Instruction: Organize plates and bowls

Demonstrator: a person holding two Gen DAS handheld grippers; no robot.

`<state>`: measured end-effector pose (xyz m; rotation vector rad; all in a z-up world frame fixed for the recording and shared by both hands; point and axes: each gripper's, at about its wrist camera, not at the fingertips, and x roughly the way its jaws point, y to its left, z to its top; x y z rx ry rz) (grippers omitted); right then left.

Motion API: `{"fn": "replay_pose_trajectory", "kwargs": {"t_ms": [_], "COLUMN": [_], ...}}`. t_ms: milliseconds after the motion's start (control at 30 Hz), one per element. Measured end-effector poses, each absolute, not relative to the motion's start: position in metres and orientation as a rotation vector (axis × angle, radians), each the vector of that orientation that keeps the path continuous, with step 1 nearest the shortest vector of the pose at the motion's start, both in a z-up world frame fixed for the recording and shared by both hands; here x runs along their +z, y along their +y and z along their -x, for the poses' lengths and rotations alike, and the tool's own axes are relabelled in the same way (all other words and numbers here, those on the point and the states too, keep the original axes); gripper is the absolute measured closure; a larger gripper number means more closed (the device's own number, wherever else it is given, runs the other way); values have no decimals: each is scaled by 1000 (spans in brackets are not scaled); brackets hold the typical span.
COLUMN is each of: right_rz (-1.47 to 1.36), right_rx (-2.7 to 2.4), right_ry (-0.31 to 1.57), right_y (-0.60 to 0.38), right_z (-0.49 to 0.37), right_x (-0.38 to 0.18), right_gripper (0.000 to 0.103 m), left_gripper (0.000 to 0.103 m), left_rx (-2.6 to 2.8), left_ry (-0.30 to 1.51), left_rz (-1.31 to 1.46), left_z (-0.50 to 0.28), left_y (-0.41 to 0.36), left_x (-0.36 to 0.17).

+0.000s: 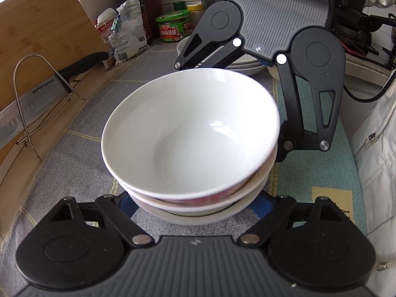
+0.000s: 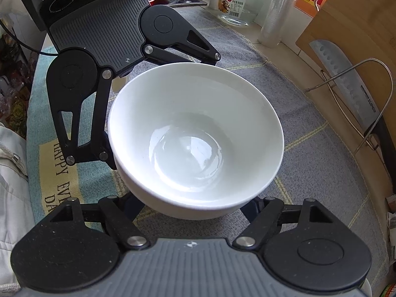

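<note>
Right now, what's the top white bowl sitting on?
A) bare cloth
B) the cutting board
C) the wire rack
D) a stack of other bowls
D: in the left wrist view the top bowl nests in more bowls stacked under it on the cloth; the cutting board and wire rack stand off to the side.

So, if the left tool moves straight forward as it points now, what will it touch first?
Most likely the stack of white ceramic bowls, directly ahead between the left tool's spread fingers. Beyond it waits the right tool; exact depth is unclear.
</note>
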<state>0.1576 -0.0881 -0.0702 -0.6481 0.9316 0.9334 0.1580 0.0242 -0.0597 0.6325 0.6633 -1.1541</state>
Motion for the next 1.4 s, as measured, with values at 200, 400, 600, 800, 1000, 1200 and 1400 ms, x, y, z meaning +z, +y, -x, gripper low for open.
{"fn": "replay_pose_trajectory", "kwargs": {"t_ms": [200, 400, 600, 800, 1000, 1200, 1400], "right_rz": [651, 642, 613, 620, 620, 611, 590], "right_rx": [941, 941, 917, 860, 779, 722, 719], "right_ry": [918, 909, 895, 882, 904, 934, 955], "right_y": [-93, -111, -151, -203, -257, -301, -329], "right_z": [-155, -148, -146, -140, -136, -140, -146], "right_x": [-61, -40, -13, 2, 1, -11, -23], "right_gripper": [22, 22, 22, 22, 22, 22, 22], "left_gripper": [13, 13, 14, 14, 14, 14, 14], "left_rx": [-1136, -1107, -1087, -1123, -1180, -1210, -1216], "left_ry": [664, 670, 652, 603, 567, 579, 612], "left_rz": [-647, -671, -683, -694, -703, -698, -695], "left_z": [-154, -149, -149, -151, -156, -168, -177], "left_y": [18, -2, -40, -96, -153, -202, -227], "left_x": [-53, -33, -10, 0, -6, -20, -32]}}
